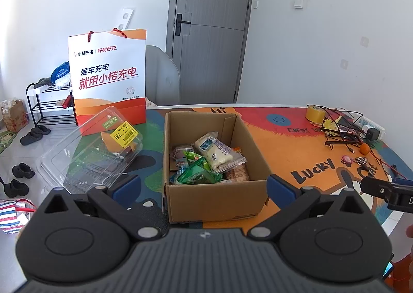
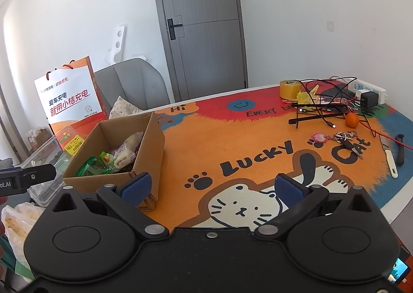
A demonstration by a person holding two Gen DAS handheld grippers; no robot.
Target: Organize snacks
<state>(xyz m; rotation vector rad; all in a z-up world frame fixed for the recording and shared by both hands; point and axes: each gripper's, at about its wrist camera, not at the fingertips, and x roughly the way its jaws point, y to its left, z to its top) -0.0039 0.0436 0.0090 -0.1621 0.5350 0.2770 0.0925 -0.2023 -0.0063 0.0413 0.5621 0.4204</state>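
Both grippers, left [image 1: 202,187] and right [image 2: 211,188], hang wide open and empty near the brown cardboard box [image 1: 206,200] holding wrapped snacks [image 1: 206,161]. Nudging its light near wall could slide it left into the clear plastic clamshell [image 1: 90,153].

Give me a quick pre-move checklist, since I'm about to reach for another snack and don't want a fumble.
1. Left gripper open and holding nothing: ok.
2. Right gripper open and holding nothing: ok.
3. Open brown cardboard box upright on the colourful cartoon table mat: ok.
4. Room left in the box above the wrapped snacks: ok.
5. Clear plastic clamshell container beside the box, lid closed: cannot tell.
6. Loose snacks waiting on the mat: not ok, none visible; only the small orange fruit among cables.
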